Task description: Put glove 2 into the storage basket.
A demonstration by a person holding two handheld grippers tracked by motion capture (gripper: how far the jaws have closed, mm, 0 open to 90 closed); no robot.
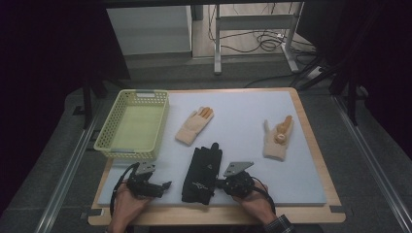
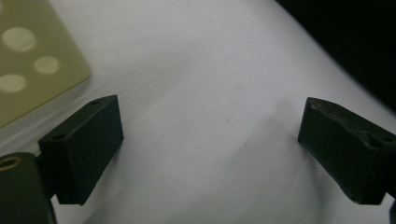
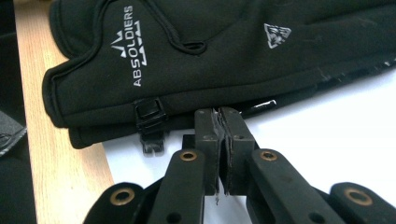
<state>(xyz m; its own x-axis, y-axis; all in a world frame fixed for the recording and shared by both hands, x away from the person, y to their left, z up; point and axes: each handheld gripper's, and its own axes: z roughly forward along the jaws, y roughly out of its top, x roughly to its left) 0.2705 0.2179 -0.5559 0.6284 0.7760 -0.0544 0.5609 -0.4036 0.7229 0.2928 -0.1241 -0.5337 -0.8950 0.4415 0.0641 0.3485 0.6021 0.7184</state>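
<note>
Right gripper view shows the right hand-held gripper [image 3: 223, 116] with jaws pressed together at the edge of the black fabric glove pair [image 3: 205, 60] near the table's [image 1: 291, 145] front edge, apparently pinching its hem, while the left hand-held gripper [image 2: 210, 144] waits wide open, empty.

Jaws wide apart over white mat [image 2: 210, 93], basket [image 2: 32, 60] corner beside
</note>
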